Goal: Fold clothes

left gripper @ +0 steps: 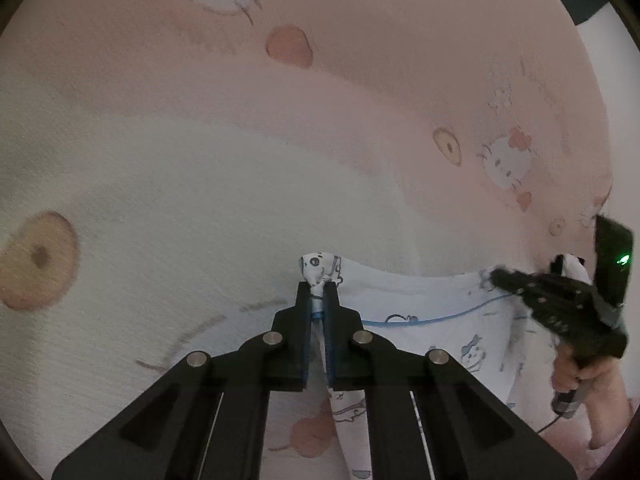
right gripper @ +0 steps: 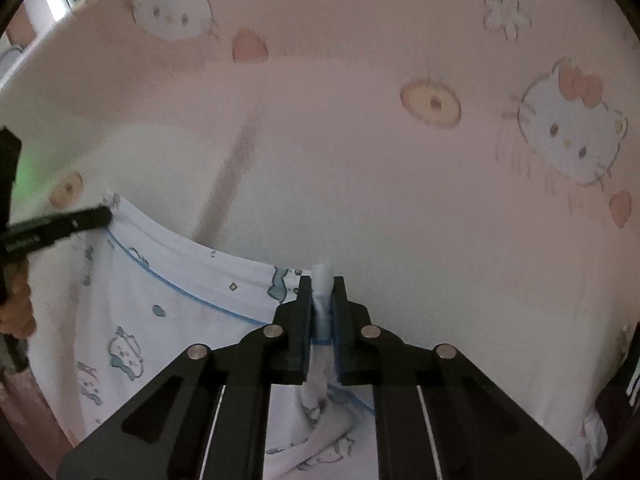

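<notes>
one garment point(left gripper: 420, 304), two hand-held grippers pinching it

The garment point(right gripper: 176, 300) is white with small blue cartoon prints and a blue line. The bedsheet point(right gripper: 360, 168) is pale pink with cat faces, at 2 o'clock.
</notes>
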A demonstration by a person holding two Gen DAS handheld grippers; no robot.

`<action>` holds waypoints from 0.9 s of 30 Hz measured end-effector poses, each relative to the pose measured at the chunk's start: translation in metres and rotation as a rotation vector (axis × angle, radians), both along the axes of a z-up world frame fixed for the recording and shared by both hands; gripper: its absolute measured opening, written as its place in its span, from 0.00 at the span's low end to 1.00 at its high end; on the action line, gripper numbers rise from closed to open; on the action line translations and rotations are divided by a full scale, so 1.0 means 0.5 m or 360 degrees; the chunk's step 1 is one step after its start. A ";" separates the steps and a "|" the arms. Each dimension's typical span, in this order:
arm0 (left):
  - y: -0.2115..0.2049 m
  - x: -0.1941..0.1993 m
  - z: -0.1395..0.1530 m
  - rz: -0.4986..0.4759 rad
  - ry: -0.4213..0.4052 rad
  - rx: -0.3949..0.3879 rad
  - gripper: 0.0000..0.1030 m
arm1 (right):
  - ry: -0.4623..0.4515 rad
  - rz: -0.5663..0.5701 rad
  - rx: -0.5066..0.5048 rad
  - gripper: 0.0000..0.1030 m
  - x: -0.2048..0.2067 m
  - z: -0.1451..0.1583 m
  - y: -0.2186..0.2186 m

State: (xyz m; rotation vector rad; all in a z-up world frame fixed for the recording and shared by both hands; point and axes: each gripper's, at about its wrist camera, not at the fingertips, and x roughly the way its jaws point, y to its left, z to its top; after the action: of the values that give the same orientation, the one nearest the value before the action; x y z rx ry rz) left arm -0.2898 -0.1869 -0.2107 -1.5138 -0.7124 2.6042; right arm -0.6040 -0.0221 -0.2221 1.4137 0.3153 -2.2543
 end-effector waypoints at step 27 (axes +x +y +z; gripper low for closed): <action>0.216 0.013 0.079 -0.0391 0.0117 -0.0234 0.38 | -0.0099 -0.0740 0.0007 0.39 0.131 0.060 0.290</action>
State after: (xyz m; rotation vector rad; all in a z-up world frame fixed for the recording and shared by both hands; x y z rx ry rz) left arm -0.2833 -0.0789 -0.1710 -1.4278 -0.3113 2.5563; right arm -0.5383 0.1231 -0.1923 1.6944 -0.0372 -2.5585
